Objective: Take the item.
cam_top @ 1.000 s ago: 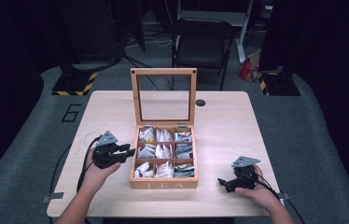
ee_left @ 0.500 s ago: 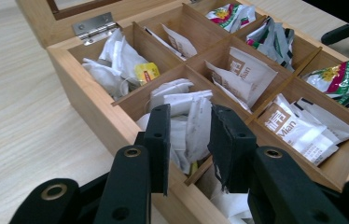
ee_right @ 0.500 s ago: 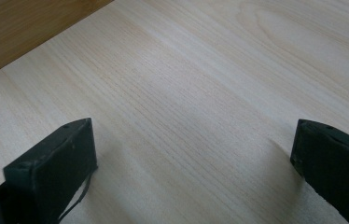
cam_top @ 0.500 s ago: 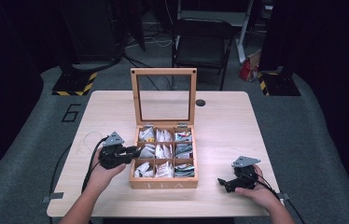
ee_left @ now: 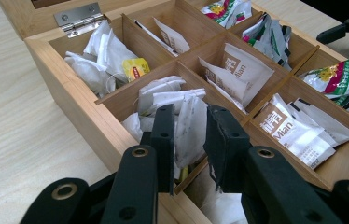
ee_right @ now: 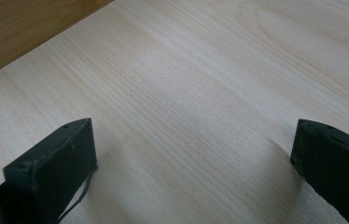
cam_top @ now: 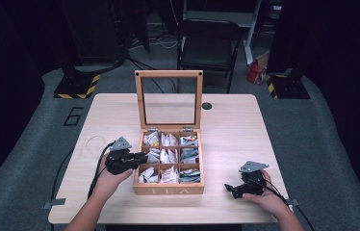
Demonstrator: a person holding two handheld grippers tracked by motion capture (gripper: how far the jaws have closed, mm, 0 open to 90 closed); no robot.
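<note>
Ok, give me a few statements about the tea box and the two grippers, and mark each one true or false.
1. The tea box has its lid standing open. True.
2. The left gripper has a white tea bag between its jaws, which have just been closing. True.
3. The right gripper holds a tea bag. False: it is open over the bare table.
4. The box has four compartments. False: nine, three by three.
5. The right gripper rests inside the box. False: it lies on the table to the box's right.
</note>
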